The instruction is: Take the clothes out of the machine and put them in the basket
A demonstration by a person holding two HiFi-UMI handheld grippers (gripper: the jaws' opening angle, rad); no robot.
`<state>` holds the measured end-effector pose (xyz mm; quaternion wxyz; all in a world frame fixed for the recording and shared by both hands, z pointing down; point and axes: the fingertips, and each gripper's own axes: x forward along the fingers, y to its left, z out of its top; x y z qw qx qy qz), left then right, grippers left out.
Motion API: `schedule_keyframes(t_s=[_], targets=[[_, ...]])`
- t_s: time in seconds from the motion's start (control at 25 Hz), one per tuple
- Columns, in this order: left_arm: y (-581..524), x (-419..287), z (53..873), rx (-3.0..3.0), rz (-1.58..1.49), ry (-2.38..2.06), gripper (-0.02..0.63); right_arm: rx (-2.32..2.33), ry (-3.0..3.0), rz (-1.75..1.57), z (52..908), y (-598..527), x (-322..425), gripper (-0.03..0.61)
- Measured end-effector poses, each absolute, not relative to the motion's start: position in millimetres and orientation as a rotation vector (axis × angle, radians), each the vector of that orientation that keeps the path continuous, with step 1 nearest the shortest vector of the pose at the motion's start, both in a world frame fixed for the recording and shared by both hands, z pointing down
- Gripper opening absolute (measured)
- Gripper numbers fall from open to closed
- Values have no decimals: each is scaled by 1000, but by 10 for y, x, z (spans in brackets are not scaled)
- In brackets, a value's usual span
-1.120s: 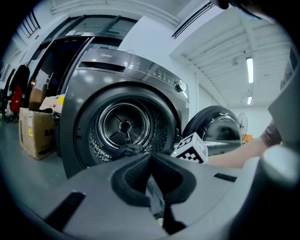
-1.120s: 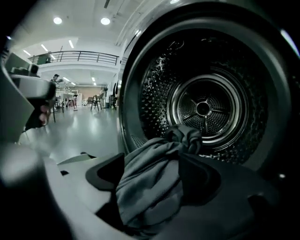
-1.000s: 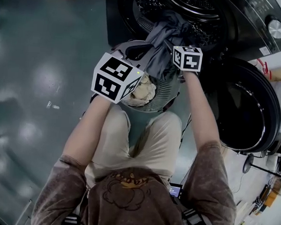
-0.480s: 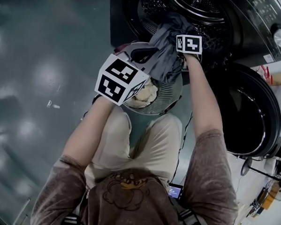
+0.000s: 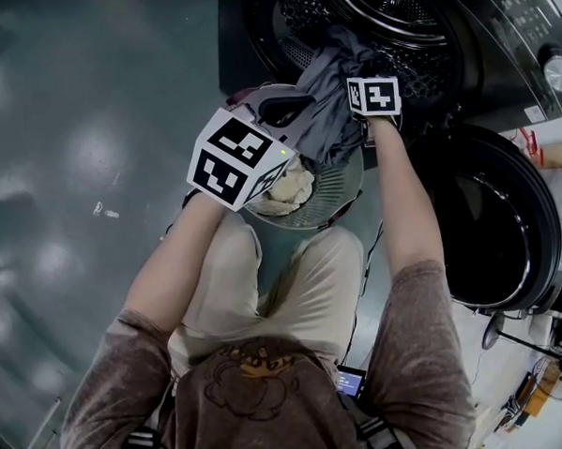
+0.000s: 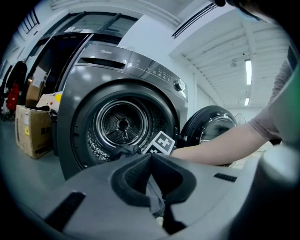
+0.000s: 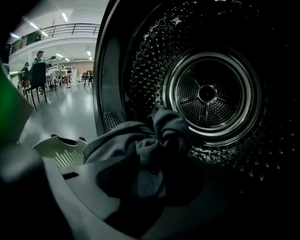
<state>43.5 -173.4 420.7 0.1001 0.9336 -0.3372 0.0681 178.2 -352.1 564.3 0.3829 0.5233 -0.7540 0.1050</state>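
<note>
The grey garment (image 5: 325,104) trails from the washing machine (image 5: 497,38) drum into the basket (image 5: 344,189). Left gripper (image 6: 154,187) — jaws pinched on a strip of it. Right gripper (image 7: 140,187) — clamped on its bunch at the drum's near lip.

**Grey garment halfway out**

Your grey garment (image 5: 321,94) hangs bunched from the open drum mouth of the machine (image 5: 440,58), down over the rim of the basket (image 5: 347,185). The round basket stands just before the machine, with a cream cloth (image 5: 285,186) lying inside.
</note>
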Motion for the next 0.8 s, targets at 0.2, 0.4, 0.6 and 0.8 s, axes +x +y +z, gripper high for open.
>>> schedule_keyframes(t_s=[0.2, 0.4, 0.6, 0.8], targets=[[-1744, 443, 4207, 2755, 200, -999, 8, 1379, -1976, 282, 5530, -3447, 1780, 92], [-1755, 441, 4203, 2755, 197, -994, 8, 1354, -2076, 251, 5351, -3230, 1644, 40], [-1750, 457, 4230, 2756, 206, -993, 8, 1281, -2161, 226, 5233, -2864, 1487, 34], [-1761, 457, 4229, 2754, 200, -994, 6, 1220, -2222, 230, 5219, -2424, 1367, 32]])
